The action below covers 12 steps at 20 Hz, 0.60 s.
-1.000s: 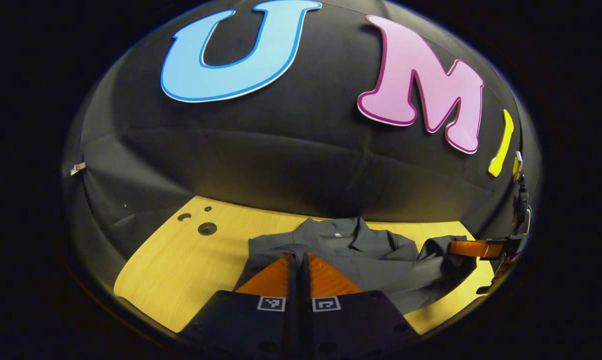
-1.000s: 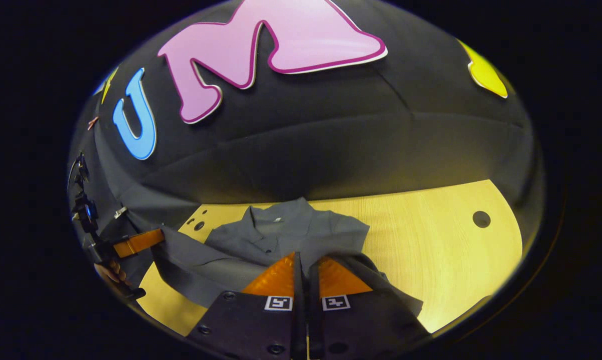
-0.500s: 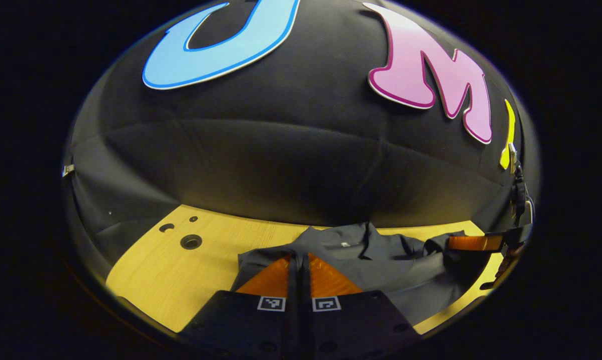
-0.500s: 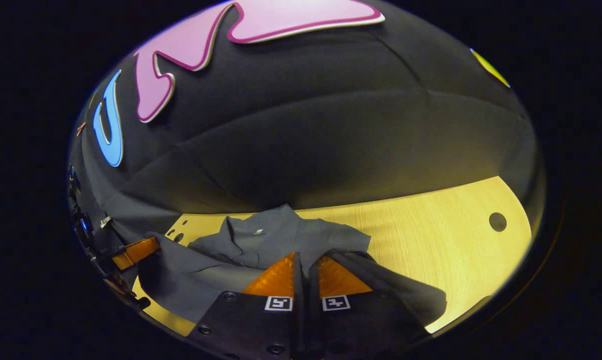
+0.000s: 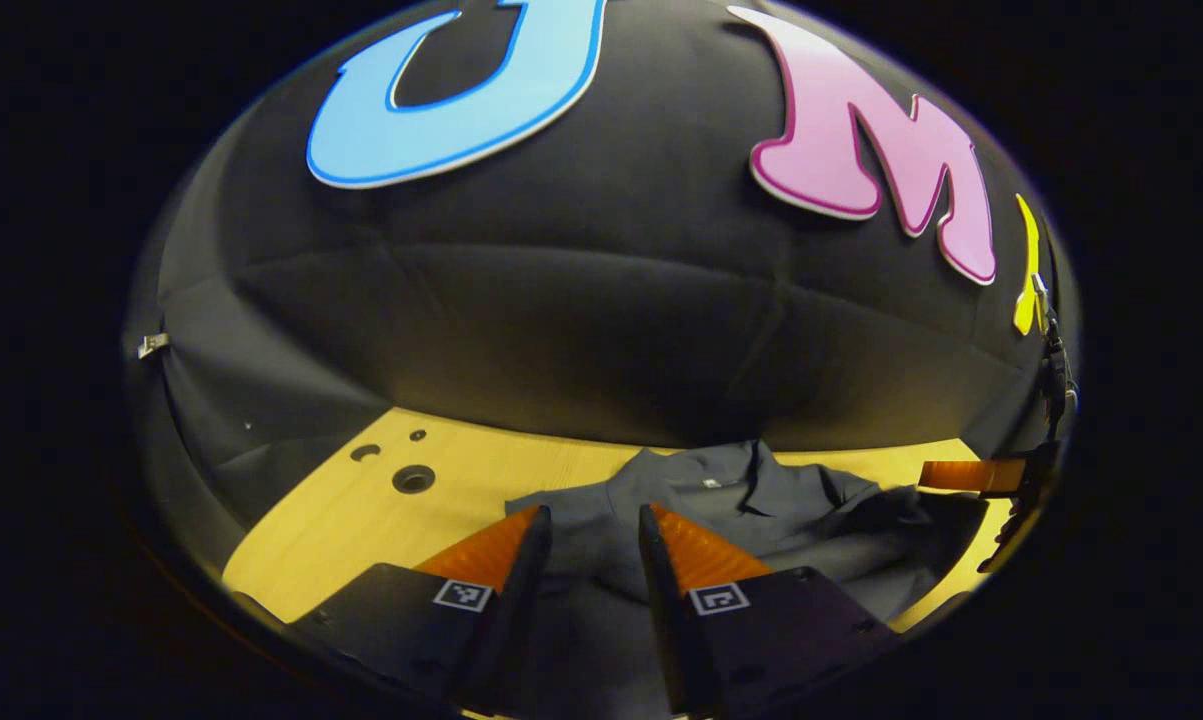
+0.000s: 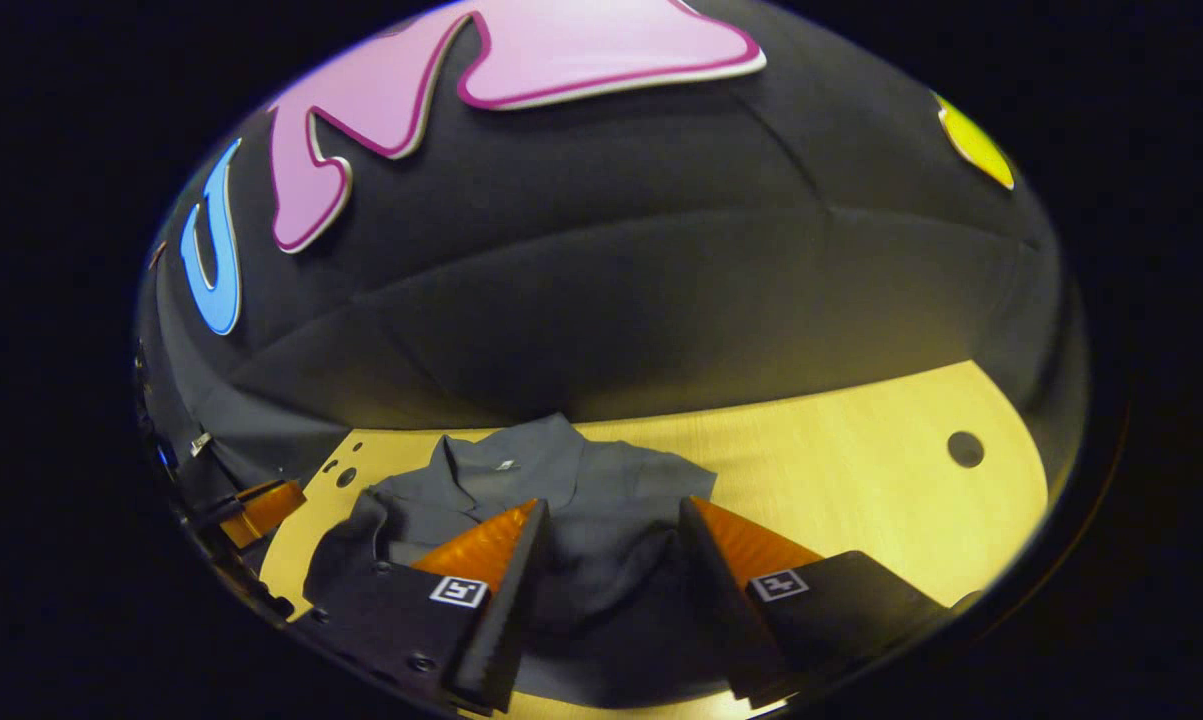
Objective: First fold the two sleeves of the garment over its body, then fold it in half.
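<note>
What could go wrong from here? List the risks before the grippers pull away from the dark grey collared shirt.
1. The left gripper and right gripper are both open right over the dark grey collared shirt; a fingertip could snag the cloth on withdrawal and undo the fold.
2. The fabric looks bunched and rumpled near the shirt's left side, so the fold may spring open or sit crooked.
3. The shirt lies near the front edge of the light wooden table and could slip off it.
</note>
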Tool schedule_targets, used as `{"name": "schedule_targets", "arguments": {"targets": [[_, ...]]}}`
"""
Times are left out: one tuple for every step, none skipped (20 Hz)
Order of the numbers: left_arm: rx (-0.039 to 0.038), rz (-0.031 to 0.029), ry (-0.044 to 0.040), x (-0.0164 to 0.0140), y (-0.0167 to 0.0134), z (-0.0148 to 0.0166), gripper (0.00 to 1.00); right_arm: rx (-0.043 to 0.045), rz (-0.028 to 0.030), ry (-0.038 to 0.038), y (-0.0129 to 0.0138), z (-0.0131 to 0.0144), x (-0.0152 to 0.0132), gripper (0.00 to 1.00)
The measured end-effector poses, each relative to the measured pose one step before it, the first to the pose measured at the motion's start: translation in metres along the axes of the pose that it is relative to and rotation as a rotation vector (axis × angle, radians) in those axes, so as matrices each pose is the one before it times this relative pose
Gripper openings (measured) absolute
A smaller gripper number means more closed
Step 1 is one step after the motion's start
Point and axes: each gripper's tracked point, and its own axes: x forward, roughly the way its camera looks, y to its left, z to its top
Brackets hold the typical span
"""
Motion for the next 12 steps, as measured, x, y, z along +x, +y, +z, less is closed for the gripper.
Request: {"name": "schedule_targets", "arguments": {"targets": [[0.01245, 0.00256, -0.01485, -0.01246, -0.00020, 0.00807, 0.61, -0.01453, -0.00671, -0.02058, -0.00030, 0.00827, -0.01230, 0.73], [0.01589, 0.00220, -0.01534, -0.01433, -0.00066, 0.00798, 0.68, -0.00864, -0.00570, -0.01659, 0.00100, 0.00506, -0.01158, 0.99], [0.01878, 0.00417, -0.01795, -0.01528, -0.00129, 0.00891, 0.71, -0.00768, -0.00913, -0.01953, -0.00146, 0.00763, -0.01320, 0.99], [0.01614, 0.00460, -0.01969, -0.01630, -0.00141, 0.00890, 0.78, -0.00443, -0.00723, -0.01822, 0.00084, 0.00614, -0.01581, 0.99], [0.00762, 0.00537, -0.02154, -0.01720, -0.00196, 0.00922, 0.82, -0.00495, -0.00860, -0.01607, 0.00069, 0.00437, -0.01465, 0.99], [0.00078, -0.00145, -0.01753, -0.01742, -0.00263, 0.00769, 0.90, -0.00962, -0.01322, -0.01702, -0.00107, 0.00411, -0.01630, 0.99], [-0.00023, -0.00064, -0.01448, -0.01837, -0.00250, 0.00739, 0.93, -0.00950, -0.01127, -0.01472, 0.00514, 0.00256, -0.01713, 0.99], [0.00089, 0.00134, -0.01421, -0.01800, -0.00110, 0.00612, 0.97, -0.01073, -0.01312, -0.01682, -0.00194, 0.00444, -0.01761, 0.99], [-0.00134, 0.00349, -0.01194, -0.01798, 0.00014, 0.00611, 0.97, -0.00768, -0.01233, -0.01535, -0.00158, 0.00505, -0.01852, 0.99], [-0.00471, 0.00061, -0.00965, -0.01812, -0.00010, 0.00479, 0.97, -0.00542, -0.00889, -0.01738, -0.00107, 0.00508, -0.01939, 0.99], [-0.00851, -0.00395, -0.01130, -0.01799, -0.00141, 0.00466, 0.97, -0.00422, -0.00794, -0.01959, -0.00069, 0.00498, -0.01947, 0.99], [-0.01252, -0.02374, -0.00299, -0.01735, -0.00457, 0.00285, 0.97, -0.00310, -0.01171, -0.01722, -0.00111, 0.00382, -0.01767, 0.99]]}}
